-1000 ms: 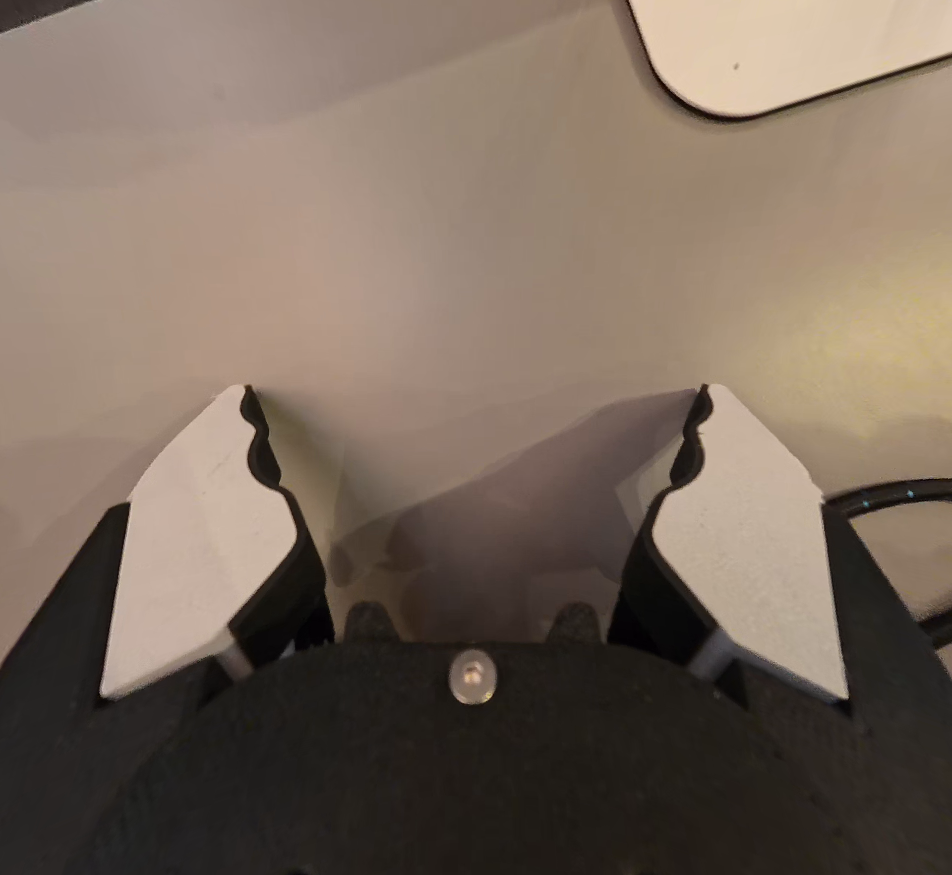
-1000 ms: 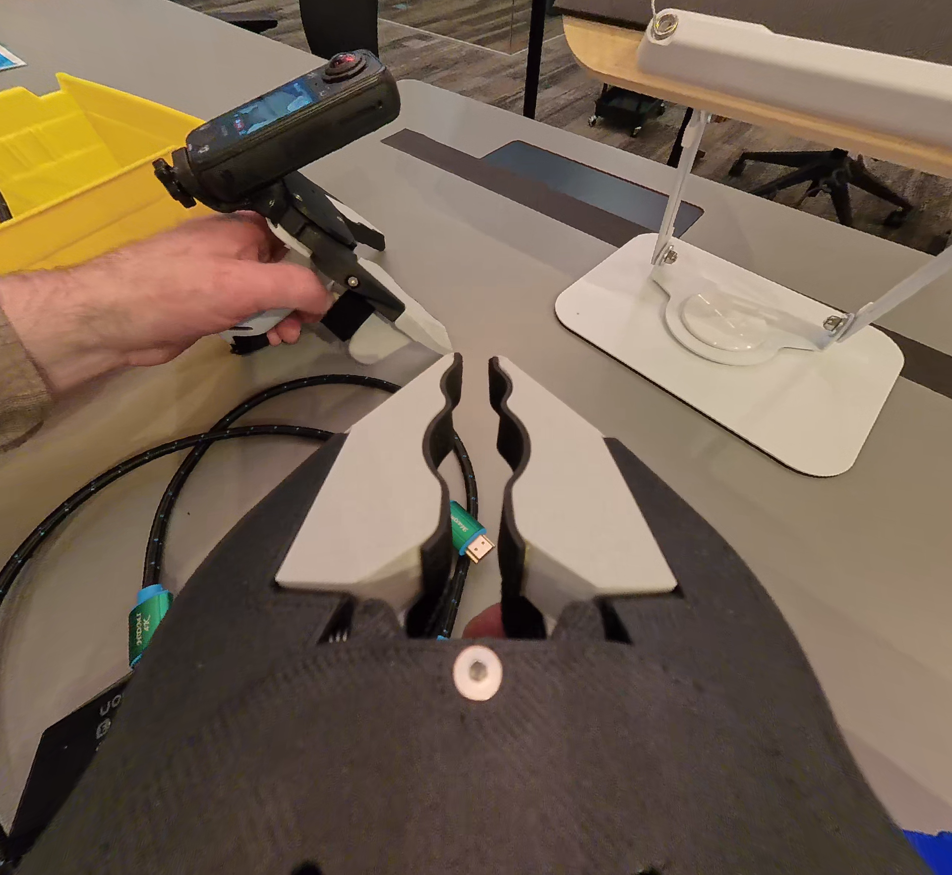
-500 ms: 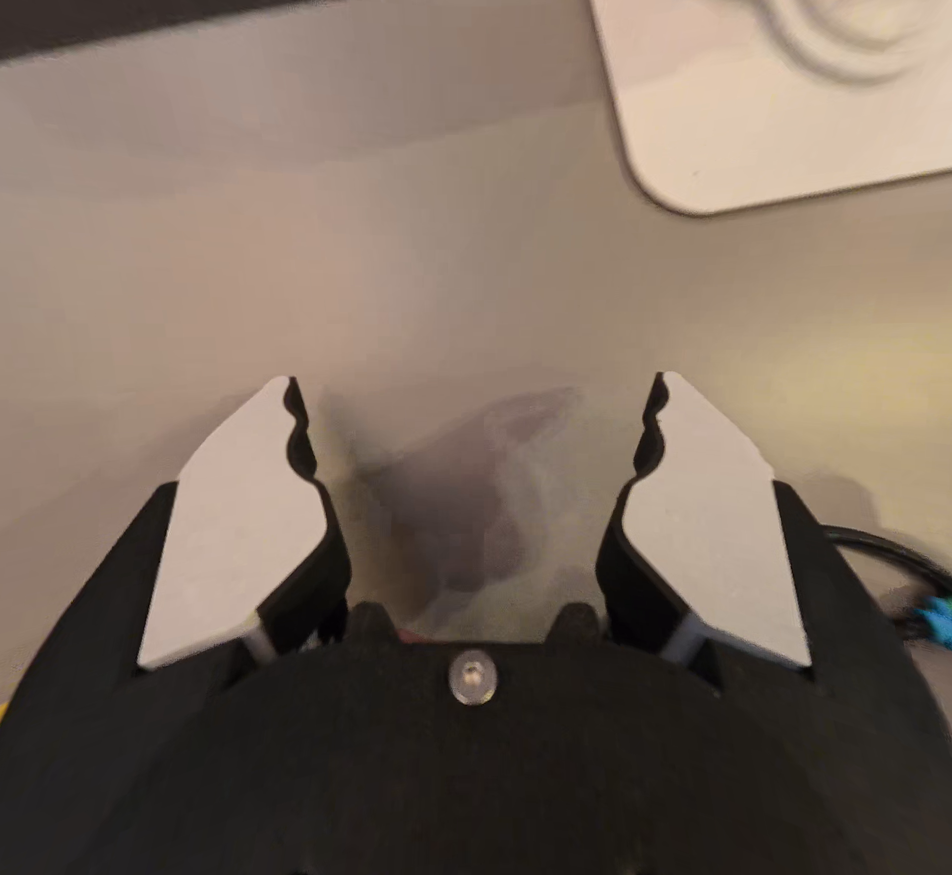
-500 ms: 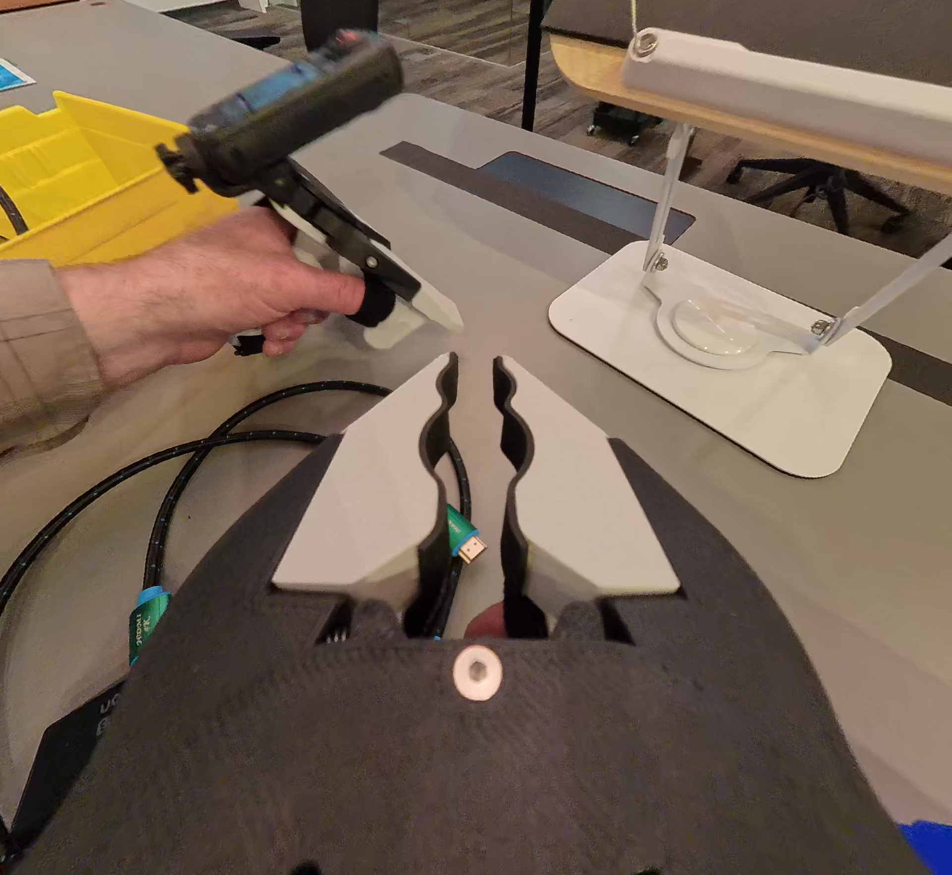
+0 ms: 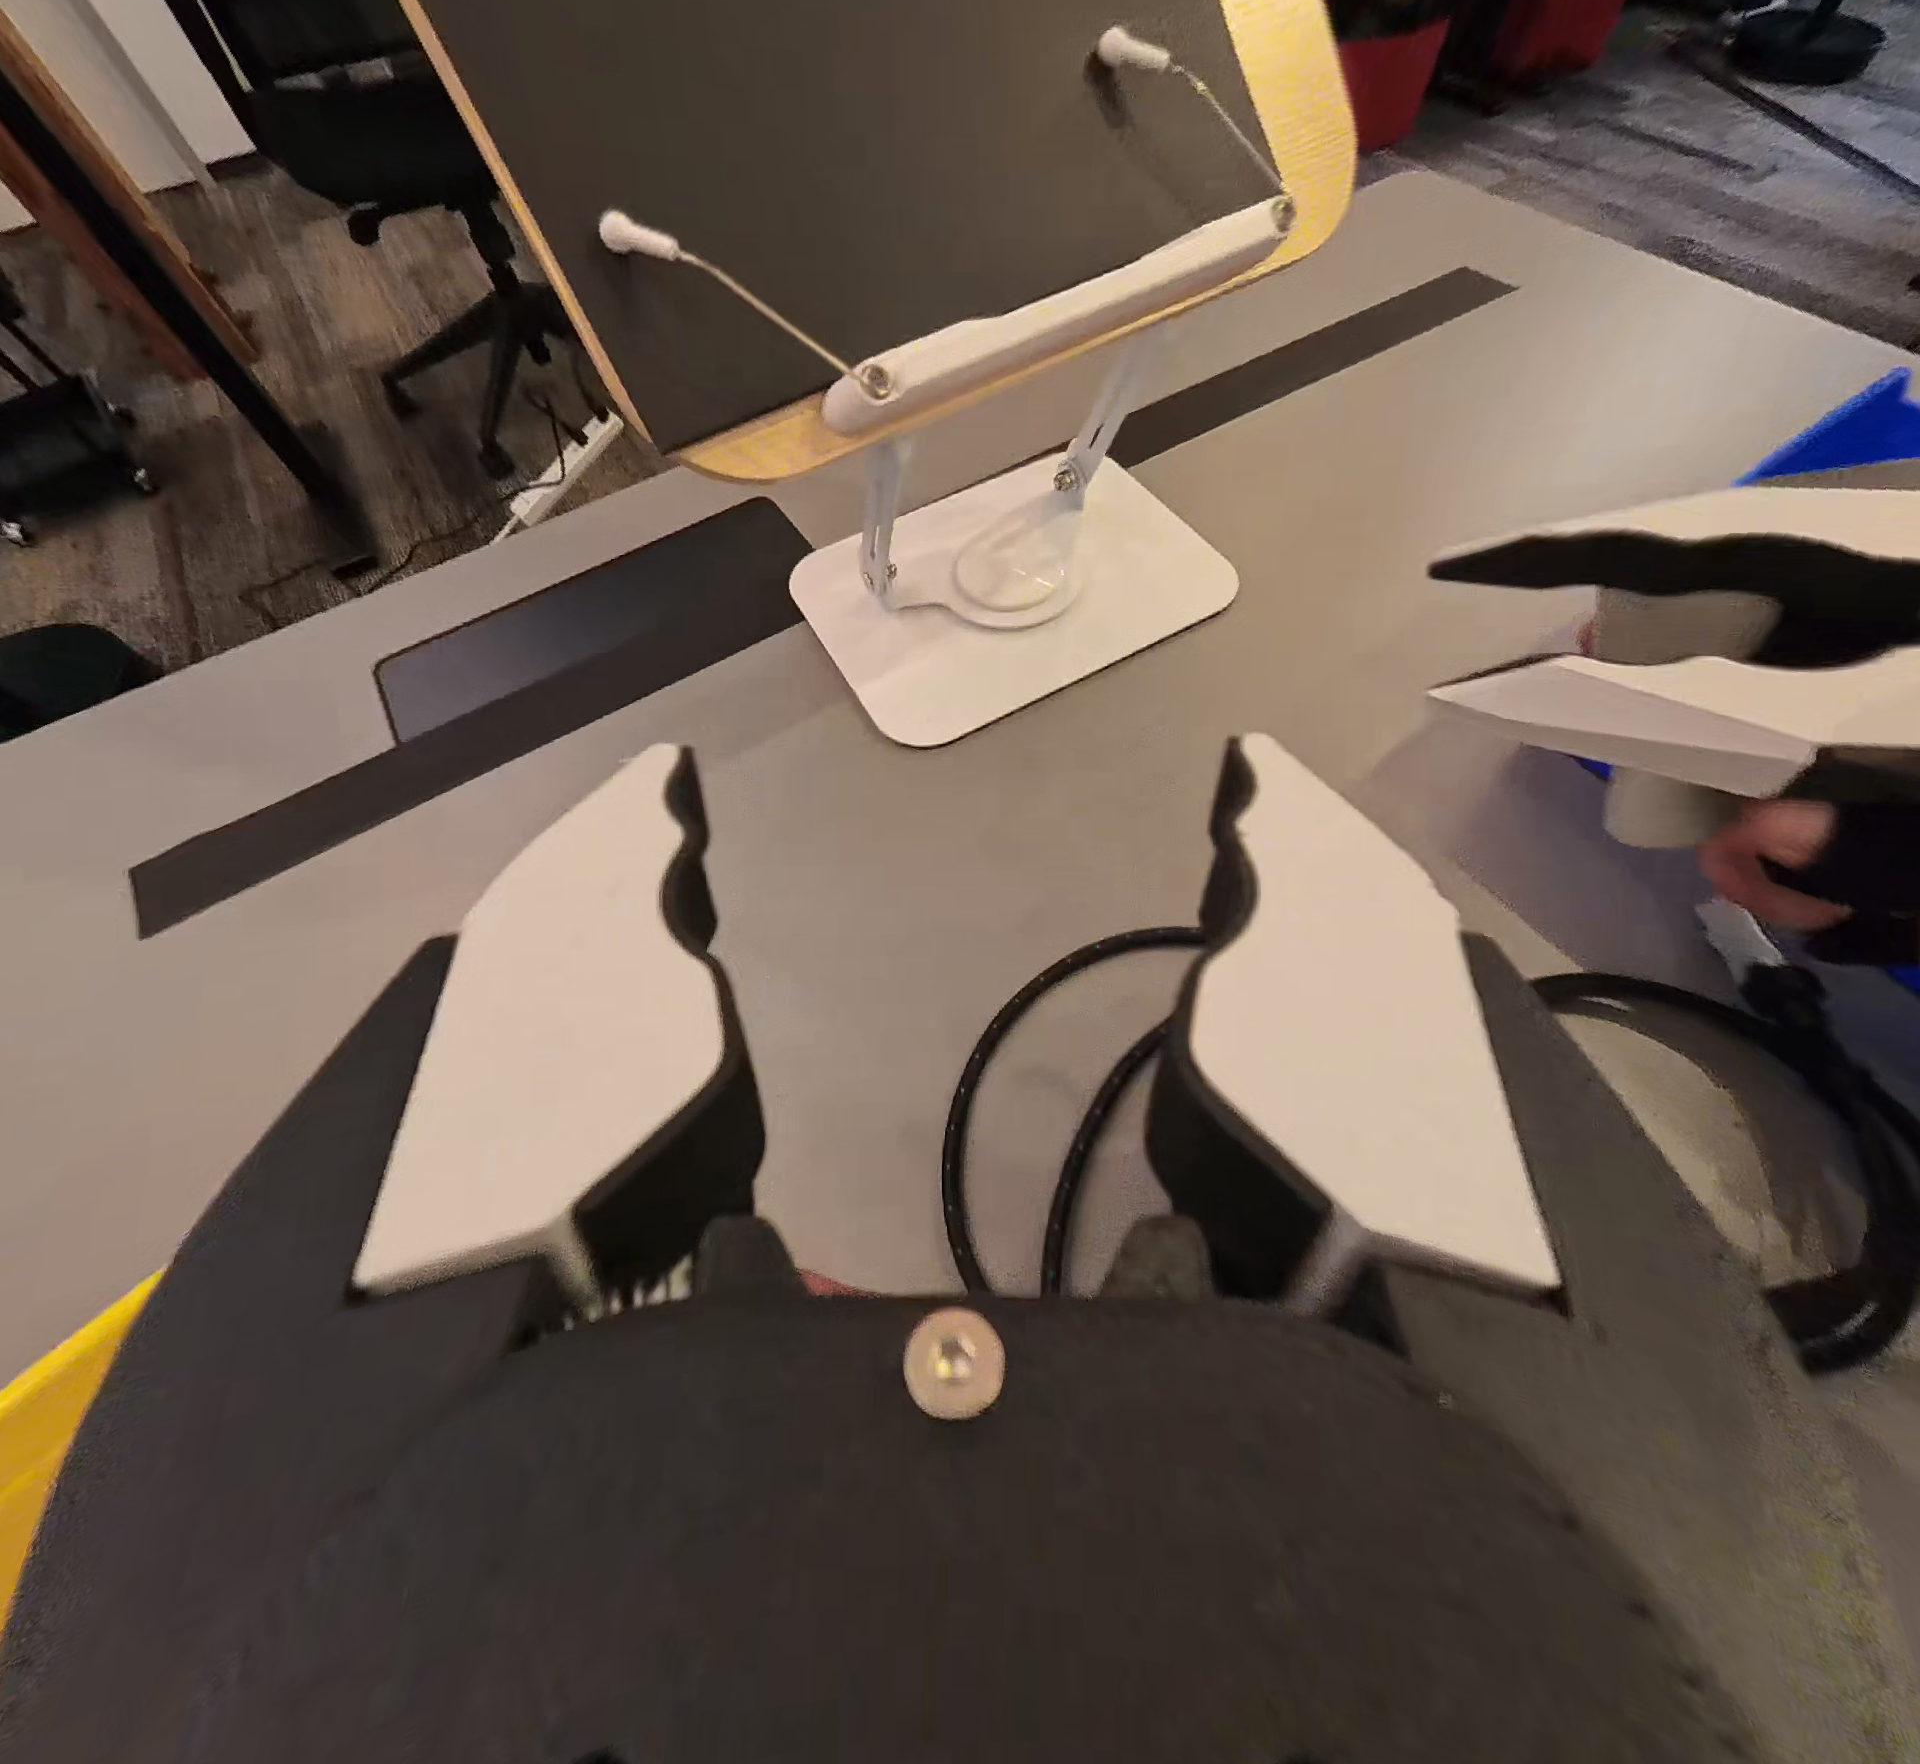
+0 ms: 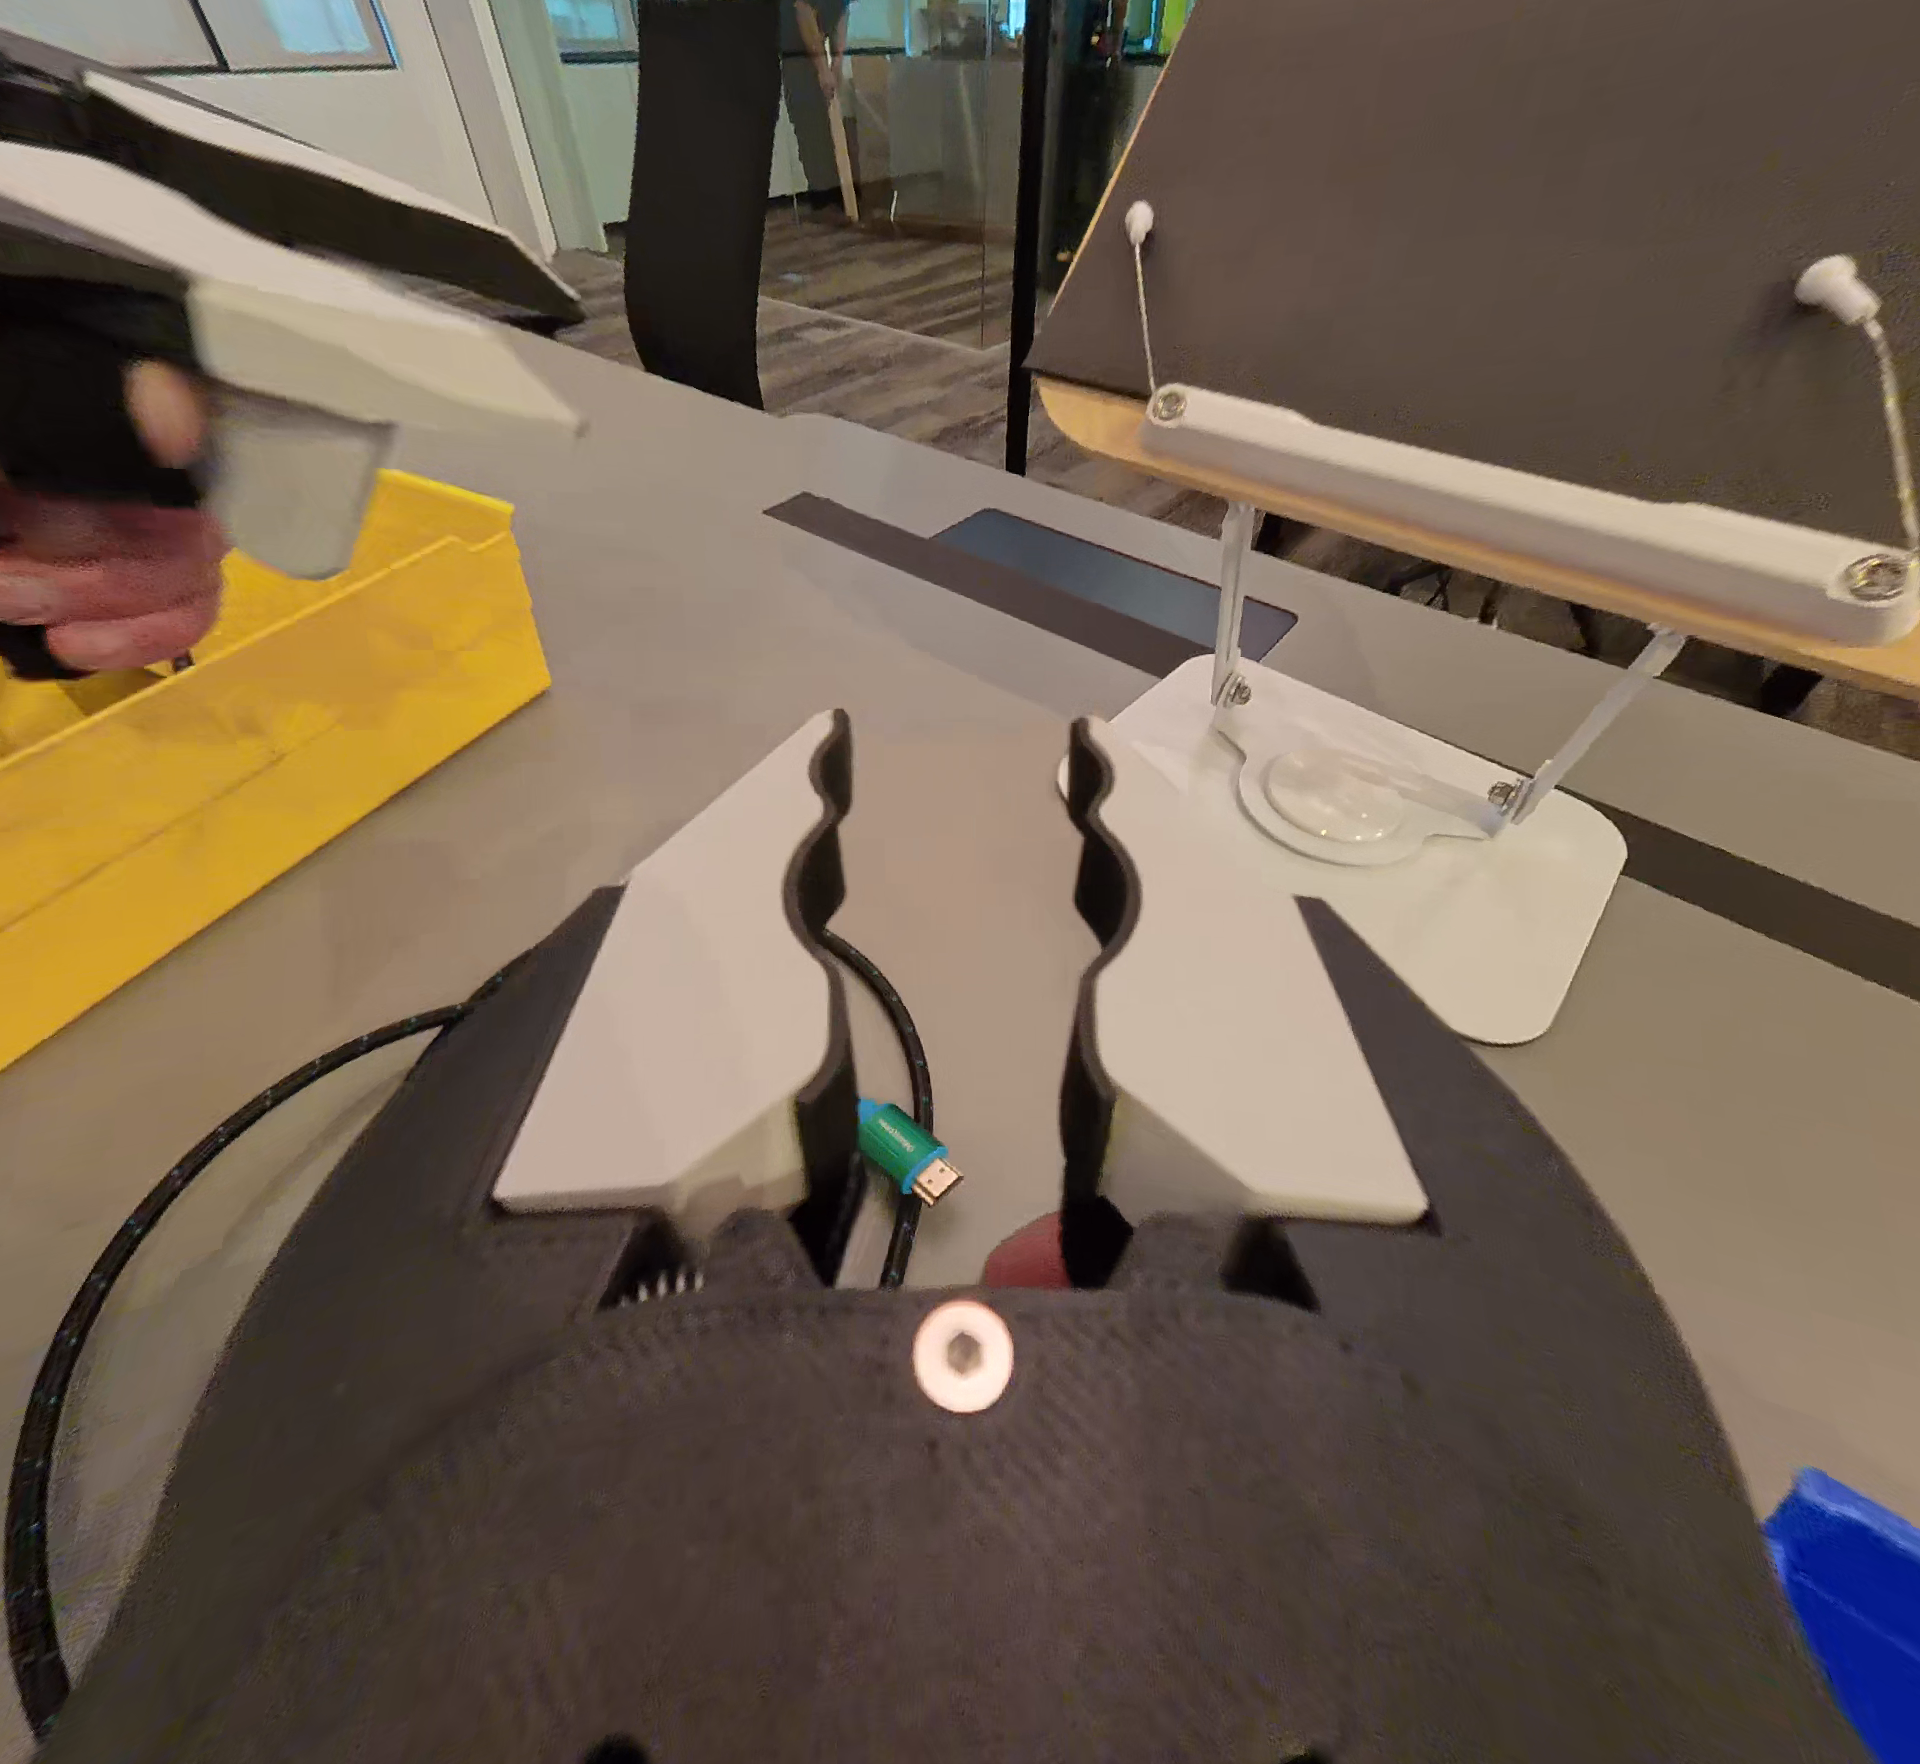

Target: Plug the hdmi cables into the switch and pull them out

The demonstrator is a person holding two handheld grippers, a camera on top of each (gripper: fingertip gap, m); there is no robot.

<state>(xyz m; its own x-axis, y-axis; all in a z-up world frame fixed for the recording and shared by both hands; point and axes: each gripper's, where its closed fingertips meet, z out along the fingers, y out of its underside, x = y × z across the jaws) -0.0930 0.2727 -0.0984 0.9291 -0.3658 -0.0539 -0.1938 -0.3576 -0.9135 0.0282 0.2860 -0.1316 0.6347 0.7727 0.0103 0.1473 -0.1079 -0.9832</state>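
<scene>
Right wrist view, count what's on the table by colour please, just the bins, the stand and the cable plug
Yellow: 1, the bin
Blue: 1, a bin corner
White: 1, the stand base
Green: 1, the cable plug
Total: 4

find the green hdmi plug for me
In the right wrist view the green plug lies loose on the grey table, low between the open right tool's fingers, nearer its left finger, cable curling beside it.

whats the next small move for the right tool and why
Probably lower the right tool toward the green hdmi plug and close on it: the jaws are open and empty, and the plug lies loose on the table between them.
</scene>
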